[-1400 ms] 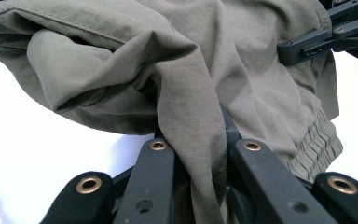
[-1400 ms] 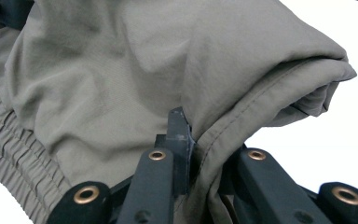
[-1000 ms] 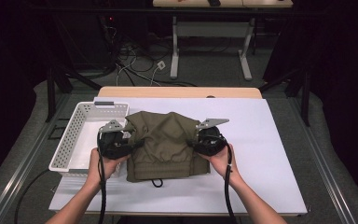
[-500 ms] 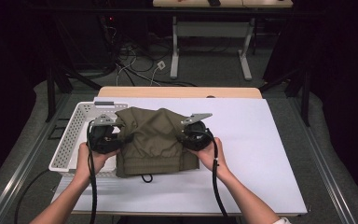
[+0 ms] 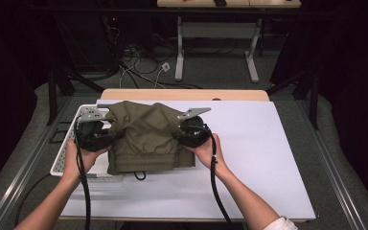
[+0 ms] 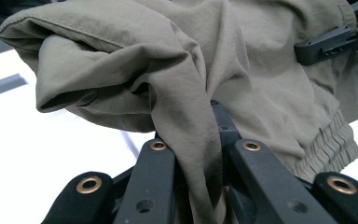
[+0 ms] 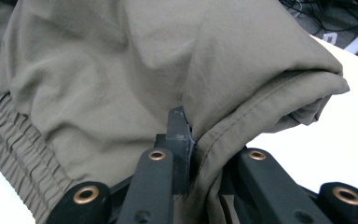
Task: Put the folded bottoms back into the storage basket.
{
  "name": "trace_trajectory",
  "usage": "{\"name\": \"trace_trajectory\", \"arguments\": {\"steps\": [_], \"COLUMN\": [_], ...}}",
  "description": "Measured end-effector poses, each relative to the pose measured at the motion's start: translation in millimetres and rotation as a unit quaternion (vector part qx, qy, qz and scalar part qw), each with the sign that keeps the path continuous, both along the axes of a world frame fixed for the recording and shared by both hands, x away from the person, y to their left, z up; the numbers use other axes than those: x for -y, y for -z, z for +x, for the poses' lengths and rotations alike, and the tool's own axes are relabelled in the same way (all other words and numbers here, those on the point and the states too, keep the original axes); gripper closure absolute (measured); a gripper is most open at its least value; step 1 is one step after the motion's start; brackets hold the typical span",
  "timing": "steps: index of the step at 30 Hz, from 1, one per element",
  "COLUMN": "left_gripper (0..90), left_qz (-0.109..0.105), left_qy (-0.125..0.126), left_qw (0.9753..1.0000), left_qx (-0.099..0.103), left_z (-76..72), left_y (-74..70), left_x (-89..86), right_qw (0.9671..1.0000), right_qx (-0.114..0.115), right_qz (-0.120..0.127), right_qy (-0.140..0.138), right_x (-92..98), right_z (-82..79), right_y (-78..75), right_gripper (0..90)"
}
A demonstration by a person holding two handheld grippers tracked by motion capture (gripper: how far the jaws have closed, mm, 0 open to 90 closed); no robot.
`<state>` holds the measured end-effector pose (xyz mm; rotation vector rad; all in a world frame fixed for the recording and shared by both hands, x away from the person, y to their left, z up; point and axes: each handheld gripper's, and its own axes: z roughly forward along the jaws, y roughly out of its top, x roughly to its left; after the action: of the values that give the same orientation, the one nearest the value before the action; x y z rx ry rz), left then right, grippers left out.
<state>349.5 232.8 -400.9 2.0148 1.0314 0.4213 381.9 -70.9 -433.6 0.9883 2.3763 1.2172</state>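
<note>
- Currently both grippers grip one olive-green garment (image 5: 146,139), folded, elastic waistband toward the person, drawcord loop hanging at its near edge
- Left gripper (image 5: 97,135) at garment's left side; left gripper view: jaws pressed together w/ a fold of the fabric (image 6: 186,93) pinched btwn them
- Right gripper (image 5: 188,133) at garment's right side; right gripper view: jaws pressed together on a hemmed fold (image 7: 242,93), cloth bunched over the tips
- Garment's far part is raised & puffed btwn the two grippers, near part w/ waistband lies on the white table sheet (image 5: 258,158)
- Garment's left edge overlaps the white perforated tray (image 5: 62,160) at table's left side
- Left hand (image 5: 79,158) over the tray, right hand (image 5: 206,151) over the sheet, cables trailing back along both forearms
</note>
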Motion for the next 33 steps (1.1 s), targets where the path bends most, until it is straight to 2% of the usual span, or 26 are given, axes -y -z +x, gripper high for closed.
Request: {"name": "trace_trajectory", "arguments": {"steps": [4,10,19,27,33], "left_gripper": [83.0,83.1,83.2,83.3,83.4], "left_qz": [0.000,0.012,0.028,0.052,0.070], "left_qy": [-0.010,-0.033,-0.069,-0.101,-0.124], "left_qw": [0.9999,0.9993,0.9971,0.9933,0.9893], "left_qx": [0.006,0.015,0.014,0.021,0.029], "left_z": [1.1,2.8,5.7,7.6,9.8], "left_y": [-6.2,-10.1,-8.9,-7.4,-4.4], "left_x": [-10.1,-26.2,-54.0,-69.8,-80.5], "right_qw": [1.0000,0.9998,0.9992,0.9990,0.9986], "right_qx": [0.003,0.002,-0.005,-0.005,-0.005], "right_qz": [0.007,0.015,0.023,0.013,0.013], "right_qy": [-0.006,-0.013,-0.032,-0.043,-0.051], "right_x": [-8.6,-27.6,-63.2,-91.0,-110.2], "right_z": [2.9,9.0,18.8,21.9,25.6], "right_y": [-4.6,-9.4,-7.3,-6.9,-4.8], "right_gripper": [80.5,80.4,80.2,80.2,80.2]}}
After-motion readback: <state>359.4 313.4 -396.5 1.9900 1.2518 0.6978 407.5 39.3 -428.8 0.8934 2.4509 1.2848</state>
